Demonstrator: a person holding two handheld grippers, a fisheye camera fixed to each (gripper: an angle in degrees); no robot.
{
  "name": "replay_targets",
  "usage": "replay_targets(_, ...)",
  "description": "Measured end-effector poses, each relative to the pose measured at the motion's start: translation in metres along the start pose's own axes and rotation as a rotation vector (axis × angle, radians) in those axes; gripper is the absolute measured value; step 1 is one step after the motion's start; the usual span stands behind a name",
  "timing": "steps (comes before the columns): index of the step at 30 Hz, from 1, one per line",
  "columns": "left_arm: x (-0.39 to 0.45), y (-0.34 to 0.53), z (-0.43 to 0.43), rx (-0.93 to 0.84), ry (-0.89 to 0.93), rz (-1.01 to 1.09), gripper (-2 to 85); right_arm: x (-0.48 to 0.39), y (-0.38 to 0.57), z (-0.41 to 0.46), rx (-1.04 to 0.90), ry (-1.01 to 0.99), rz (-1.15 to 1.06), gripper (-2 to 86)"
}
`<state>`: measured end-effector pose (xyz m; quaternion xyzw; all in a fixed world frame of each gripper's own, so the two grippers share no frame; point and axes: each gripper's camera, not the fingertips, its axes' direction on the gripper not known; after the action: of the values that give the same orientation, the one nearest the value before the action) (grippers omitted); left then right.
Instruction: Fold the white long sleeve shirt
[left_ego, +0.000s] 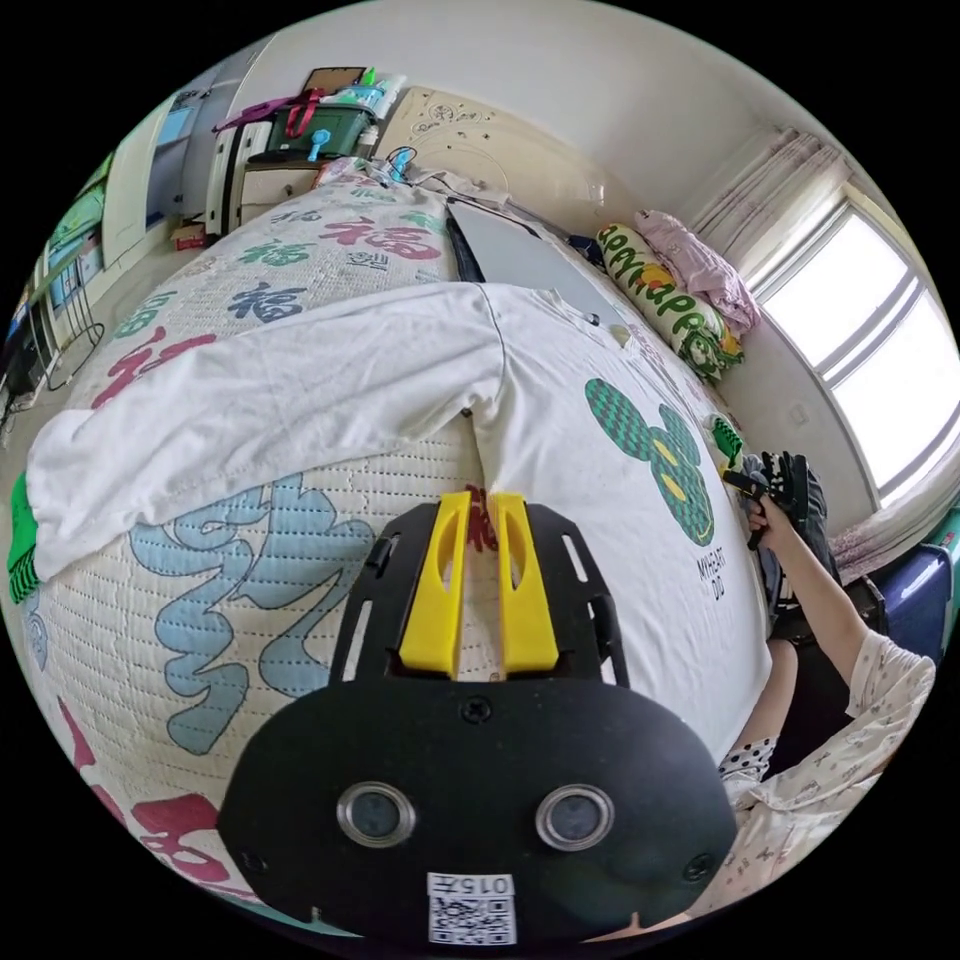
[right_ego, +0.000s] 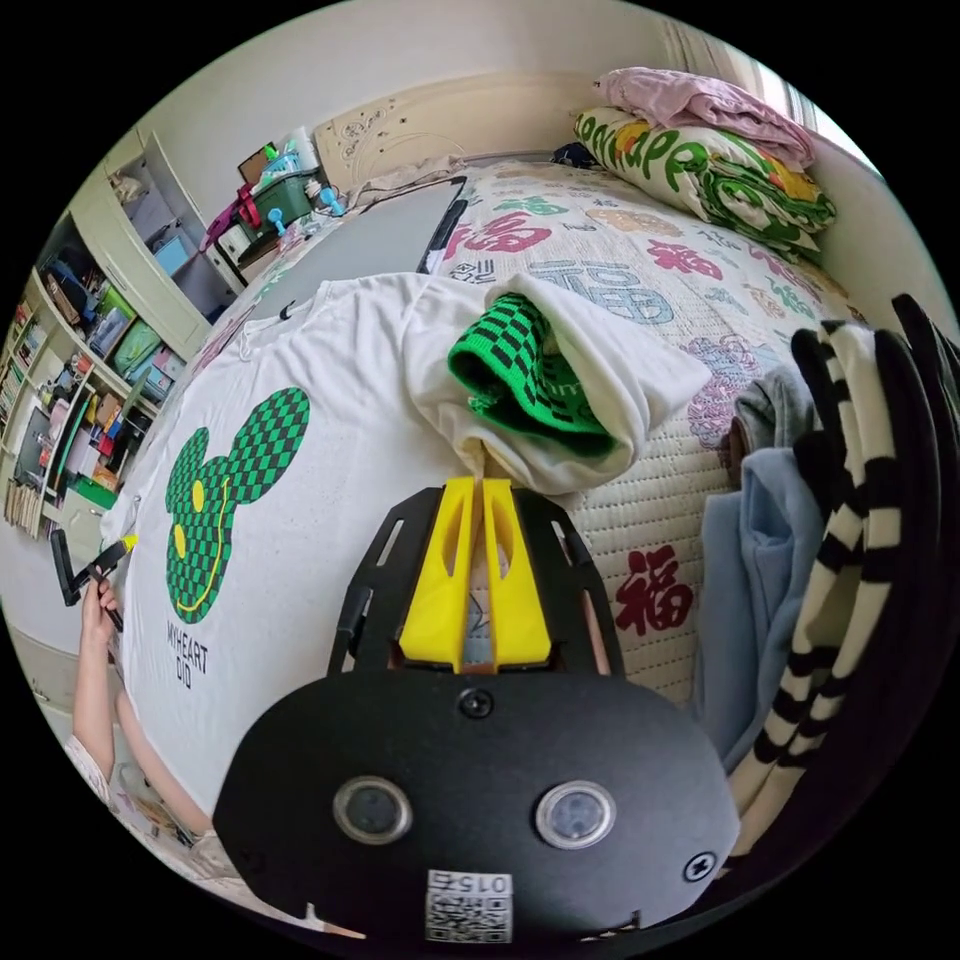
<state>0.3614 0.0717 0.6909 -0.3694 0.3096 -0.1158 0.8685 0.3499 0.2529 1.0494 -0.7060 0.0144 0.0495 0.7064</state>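
Observation:
The white long sleeve shirt (left_ego: 560, 400) lies front-up on the bed, its green checkered mouse print (left_ego: 660, 455) showing. One sleeve (left_ego: 250, 400) stretches flat across the quilt to a green cuff (left_ego: 20, 540). My left gripper (left_ego: 484, 497) hovers at the side seam just under that armpit, jaws nearly together; whether they pinch the edge I cannot tell. In the right gripper view, the other sleeve (right_ego: 600, 370) is bunched over the shirt's side, green checkered cuff (right_ego: 525, 385) on top. My right gripper (right_ego: 478, 487) is shut on that sleeve's cloth. The left gripper (right_ego: 95, 570) appears there in a hand.
A quilt with large characters (right_ego: 650, 590) covers the bed. A light blue garment (right_ego: 750, 580) and a black-and-white striped one (right_ego: 850, 480) lie beside my right gripper. Folded bedding (right_ego: 720, 160) and a grey flat item (left_ego: 520, 255) sit near the headboard. Shelves (right_ego: 90, 330) stand beside the bed.

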Motion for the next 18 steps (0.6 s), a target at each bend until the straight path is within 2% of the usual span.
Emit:
replay_targets(5, -0.006, 0.029, -0.034, -0.019, 0.082, 0.034, 7.7, 0.017, 0.071, -0.055, 0.004, -0.055, 0.009, 5.7)
replay_targets(7, -0.006, 0.045, -0.033, -0.05, 0.131, 0.042, 8.2, 0.024, 0.122, -0.074, -0.042, -0.161, -0.031, 7.8)
replay_targets(11, 0.001, 0.061, -0.019, -0.125, 0.167, 0.074, 7.0, 0.024, 0.185, -0.091, -0.105, -0.217, -0.078, 8.4)
replay_targets(14, -0.002, 0.064, -0.024, -0.122, 0.154, 0.064, 2.3, 0.009, 0.218, -0.087, -0.201, -0.262, -0.145, 7.4)
replay_targets(18, -0.007, 0.072, -0.044, -0.083, 0.096, 0.044, 0.0, -0.009, 0.244, -0.09, -0.196, -0.155, -0.165, 1.2)
